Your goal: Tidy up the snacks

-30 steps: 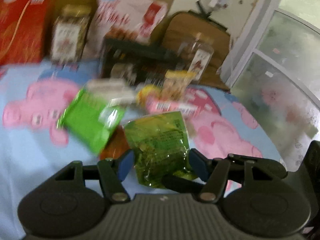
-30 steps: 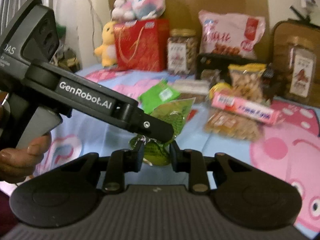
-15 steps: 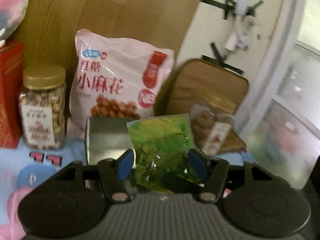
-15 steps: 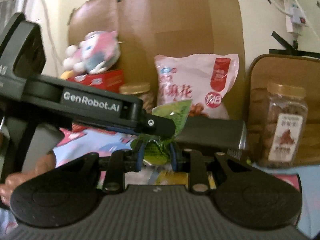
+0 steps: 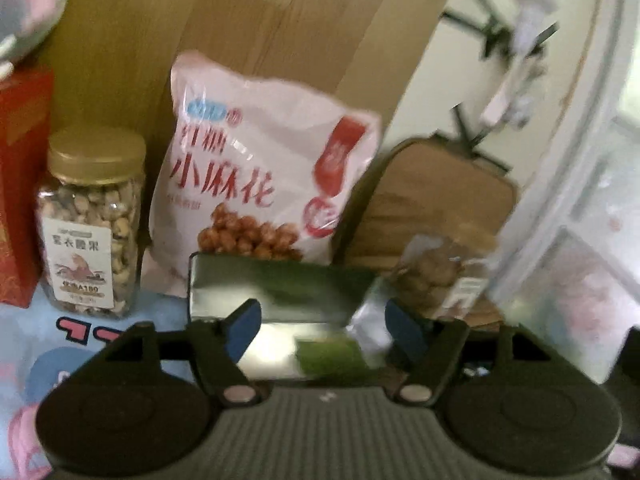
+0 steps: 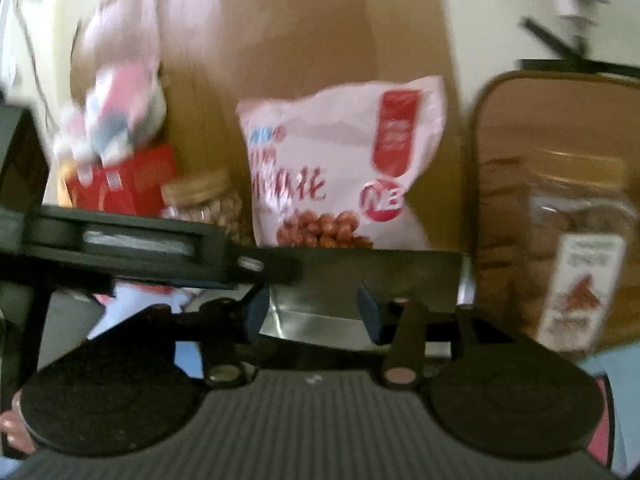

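My left gripper (image 5: 320,320) and right gripper (image 6: 312,310) have just been opening, freeing the green packet (image 5: 332,354) over the tin (image 5: 280,292); it's light, crinkly, best pinched by its edge

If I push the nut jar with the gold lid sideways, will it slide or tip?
The nut jar stands tall and upright on a soft printed cloth, so a high push would probably tip it; push low. It looks full, so likely heavy for its size. Its clear walls look rigid and smooth, perhaps slippery in a gripper.
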A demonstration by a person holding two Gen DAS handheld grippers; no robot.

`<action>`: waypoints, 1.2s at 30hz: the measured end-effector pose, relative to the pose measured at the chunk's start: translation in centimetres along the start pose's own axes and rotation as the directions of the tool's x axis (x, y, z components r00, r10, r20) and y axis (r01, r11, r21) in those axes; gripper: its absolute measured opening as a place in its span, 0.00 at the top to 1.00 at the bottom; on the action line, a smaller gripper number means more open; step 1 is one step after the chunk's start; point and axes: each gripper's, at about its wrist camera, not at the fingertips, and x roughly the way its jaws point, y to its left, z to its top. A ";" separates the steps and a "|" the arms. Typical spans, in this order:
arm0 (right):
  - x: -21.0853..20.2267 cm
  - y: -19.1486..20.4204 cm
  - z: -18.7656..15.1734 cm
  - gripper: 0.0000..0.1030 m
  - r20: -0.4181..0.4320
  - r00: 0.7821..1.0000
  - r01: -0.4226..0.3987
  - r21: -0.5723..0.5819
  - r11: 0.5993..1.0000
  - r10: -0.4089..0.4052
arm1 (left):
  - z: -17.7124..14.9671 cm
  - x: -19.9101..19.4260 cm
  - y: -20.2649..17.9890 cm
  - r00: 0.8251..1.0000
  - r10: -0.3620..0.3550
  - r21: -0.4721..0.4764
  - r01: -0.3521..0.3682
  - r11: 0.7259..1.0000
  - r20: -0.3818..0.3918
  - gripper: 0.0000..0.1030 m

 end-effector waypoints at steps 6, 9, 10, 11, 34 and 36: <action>-5.9 -3.3 -3.8 0.48 0.055 0.998 -0.032 0.173 0.984 0.023 | -4.2 -4.7 -0.7 0.999 -0.035 0.009 0.035 0.999 -0.004 0.27; -5.8 -3.8 -5.4 0.28 0.022 0.999 -0.037 0.221 0.975 0.033 | -6.6 -5.4 -0.4 0.998 -0.032 -0.030 0.031 0.999 -0.057 0.27; -5.4 -3.9 -5.7 0.27 0.008 0.999 -0.041 0.233 0.972 0.041 | -7.2 -5.5 -0.3 0.997 -0.036 -0.049 0.032 0.998 -0.072 0.27; -4.9 -3.9 -5.9 0.28 -0.008 0.998 -0.056 0.233 0.971 0.060 | -7.8 -5.8 -0.1 0.996 -0.039 -0.064 0.033 0.997 -0.083 0.27; -10.3 13.7 -13.0 0.47 -0.153 0.976 -0.207 -0.431 0.878 0.155 | -13.9 -16.0 4.7 0.999 0.024 -0.190 -0.031 0.981 -0.035 0.22; -9.9 14.8 -13.5 0.36 -0.176 0.972 -0.222 -0.461 0.859 0.157 | -14.1 -16.6 5.0 0.999 0.031 -0.197 -0.037 0.980 -0.032 0.22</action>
